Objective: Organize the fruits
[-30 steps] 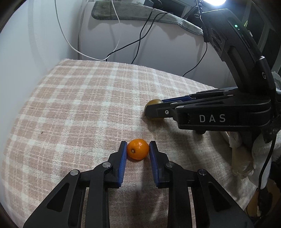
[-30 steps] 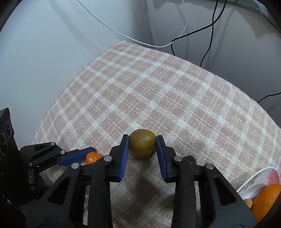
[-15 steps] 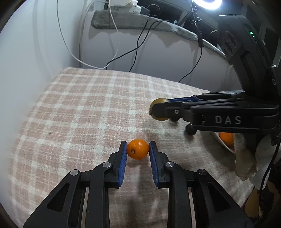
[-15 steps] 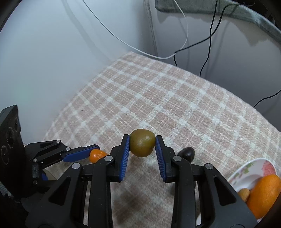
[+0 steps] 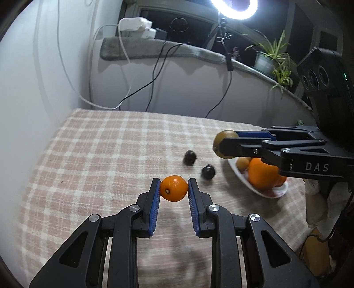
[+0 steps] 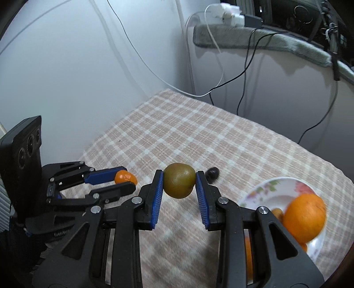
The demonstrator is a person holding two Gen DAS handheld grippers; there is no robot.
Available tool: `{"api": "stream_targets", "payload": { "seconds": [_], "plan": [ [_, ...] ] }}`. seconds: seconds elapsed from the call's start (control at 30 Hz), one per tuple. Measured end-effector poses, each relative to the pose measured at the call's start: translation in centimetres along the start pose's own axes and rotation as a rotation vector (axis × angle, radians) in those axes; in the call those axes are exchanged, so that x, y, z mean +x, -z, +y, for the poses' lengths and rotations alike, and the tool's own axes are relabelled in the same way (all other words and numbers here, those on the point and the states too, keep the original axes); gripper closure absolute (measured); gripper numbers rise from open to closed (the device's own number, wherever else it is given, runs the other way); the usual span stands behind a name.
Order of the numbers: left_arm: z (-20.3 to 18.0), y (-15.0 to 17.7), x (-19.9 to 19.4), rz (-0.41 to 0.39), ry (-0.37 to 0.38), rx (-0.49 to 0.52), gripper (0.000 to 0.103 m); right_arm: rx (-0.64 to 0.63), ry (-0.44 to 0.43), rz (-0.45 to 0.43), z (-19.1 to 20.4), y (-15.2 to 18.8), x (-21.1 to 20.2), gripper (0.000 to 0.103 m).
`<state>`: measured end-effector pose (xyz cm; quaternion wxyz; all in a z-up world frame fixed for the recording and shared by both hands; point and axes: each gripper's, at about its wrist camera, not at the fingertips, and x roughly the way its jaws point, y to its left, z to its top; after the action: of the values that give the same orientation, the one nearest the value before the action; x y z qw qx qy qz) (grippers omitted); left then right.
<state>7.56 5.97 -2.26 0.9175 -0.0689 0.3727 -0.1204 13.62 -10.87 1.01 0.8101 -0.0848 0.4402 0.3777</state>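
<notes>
While the small orange fruit (image 5: 173, 188) is sitting pinched between the blue pads of the left gripper (image 5: 173, 189), it is hanging clear above the checked tablecloth (image 5: 106, 155), with nothing under it but cloth. The left claw is clamping on it from both sides, the pads (image 5: 156, 199) pressing its skin. From the right wrist view the same little fruit (image 6: 125, 178) is showing at the tip of that gripper (image 6: 124, 180), low on the left.

Over to the right, the brownish-green kiwi-like fruit (image 6: 179, 180) is being gripped in the right gripper (image 6: 179, 183), its jaws closing tight on either flank and the fruit also lifted off the cloth. In the left wrist view this fruit (image 5: 224, 144) is hovering just beside the near rim of the flowered plate (image 5: 241, 177), slightly above it.

The plate (image 6: 272, 188) is lying on the tablecloth (image 6: 188, 133) and is carrying a large orange (image 6: 304, 218) with a smaller tan fruit (image 6: 277, 212) tucked against it. Two dark round fruits (image 5: 190, 157) (image 5: 208, 171) are resting on the cloth between the left gripper and the plate, near each other but apart.

Behind the table, cables (image 5: 154, 73) are trailing down the pale wall, a ring light (image 5: 234, 8) is glowing above, and a potted plant (image 5: 272, 59) is standing on the ledge.
</notes>
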Motion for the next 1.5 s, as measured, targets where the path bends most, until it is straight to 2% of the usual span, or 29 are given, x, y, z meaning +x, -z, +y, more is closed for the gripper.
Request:
{"api": "stream_targets", "payload": {
  "seconds": [0.53,0.83,1.2,1.5],
  "plan": [
    [-5.5,-1.7,0.9,-0.008,0.082,0.061,0.08,0.118,0.061,-0.124,-6.2,4.6,-8.2,0.072],
    [-8.8,-2.3,2.4,0.002,0.14,0.1,0.08,0.208,0.119,-0.145,-10.6,7.3,-11.2,0.072],
    [-10.8,-3.3,5.7,0.037,0.178,0.096,0.08,0.282,0.15,-0.131,-14.0,9.6,-11.6,0.072],
    [-11.1,-4.2,7.5,0.053,0.161,0.096,0.08,0.316,0.145,-0.104,-15.9,10.0,-10.0,0.072]
  ]
}}
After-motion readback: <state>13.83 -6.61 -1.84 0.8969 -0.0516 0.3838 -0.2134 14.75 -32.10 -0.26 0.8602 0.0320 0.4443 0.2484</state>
